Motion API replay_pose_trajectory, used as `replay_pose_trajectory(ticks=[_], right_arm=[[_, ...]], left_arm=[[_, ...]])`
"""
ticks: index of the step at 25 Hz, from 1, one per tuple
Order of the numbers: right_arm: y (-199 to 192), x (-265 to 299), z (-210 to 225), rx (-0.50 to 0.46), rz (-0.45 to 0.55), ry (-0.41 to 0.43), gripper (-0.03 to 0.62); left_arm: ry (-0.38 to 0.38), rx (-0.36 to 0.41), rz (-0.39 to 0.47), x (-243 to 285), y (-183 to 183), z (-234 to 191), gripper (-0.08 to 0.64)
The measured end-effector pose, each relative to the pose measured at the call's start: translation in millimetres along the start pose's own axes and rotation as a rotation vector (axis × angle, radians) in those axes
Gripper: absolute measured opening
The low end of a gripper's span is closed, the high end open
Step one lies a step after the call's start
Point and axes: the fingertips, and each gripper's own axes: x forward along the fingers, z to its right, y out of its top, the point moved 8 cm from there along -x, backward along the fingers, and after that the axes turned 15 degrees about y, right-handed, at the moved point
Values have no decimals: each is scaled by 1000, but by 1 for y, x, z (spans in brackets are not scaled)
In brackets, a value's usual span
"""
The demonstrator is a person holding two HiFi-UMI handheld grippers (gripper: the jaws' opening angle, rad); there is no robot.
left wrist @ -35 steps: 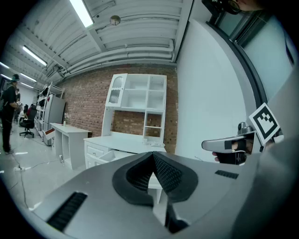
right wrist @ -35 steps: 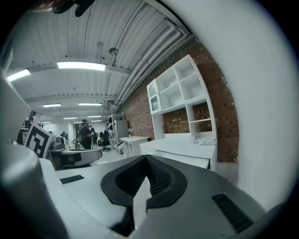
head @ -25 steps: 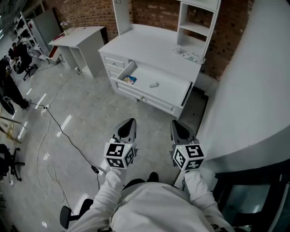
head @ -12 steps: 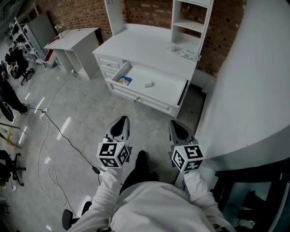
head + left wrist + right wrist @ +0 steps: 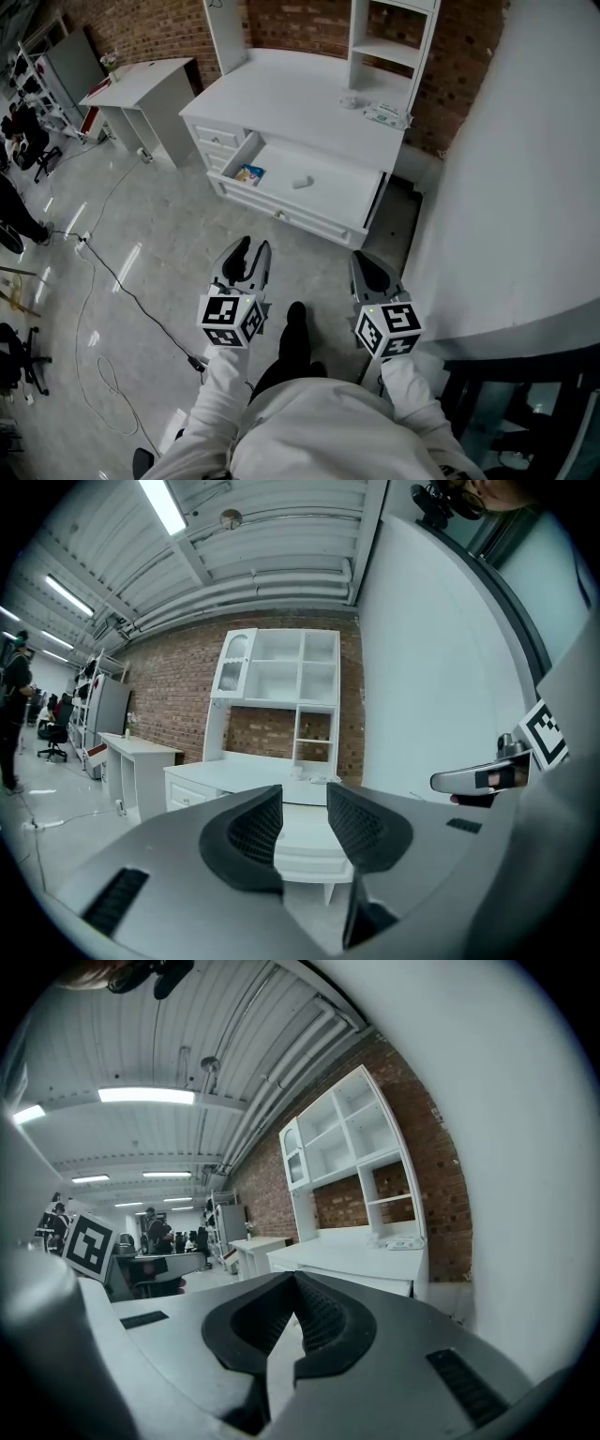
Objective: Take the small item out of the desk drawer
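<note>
Both claws empty, held well short of the open drawer.

My left gripper (image 5: 252, 247) (image 5: 303, 804) has its jaws partway apart and opening, with nothing between them. My right gripper (image 5: 362, 259) (image 5: 293, 1284) has its jaws pressed together, holding nothing. Both hang over the floor (image 5: 159, 239), well apart from the white desk (image 5: 291, 98). The drawer (image 5: 298, 218) stands pulled out. The small white item (image 5: 301, 182) lies near the middle of it, and a colourful packet (image 5: 247, 173) lies towards its left end.

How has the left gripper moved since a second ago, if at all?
Yes. The left gripper is slightly nearer the open desk drawer, with its empty jaws opening.
</note>
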Motion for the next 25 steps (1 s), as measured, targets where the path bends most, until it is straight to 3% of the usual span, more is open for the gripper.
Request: replay_pose_trajectory(ticks=[25], right_arm=[[52, 160, 100, 2, 25, -92, 28]], left_arm=[[-69, 18, -1, 210, 22, -53, 218]])
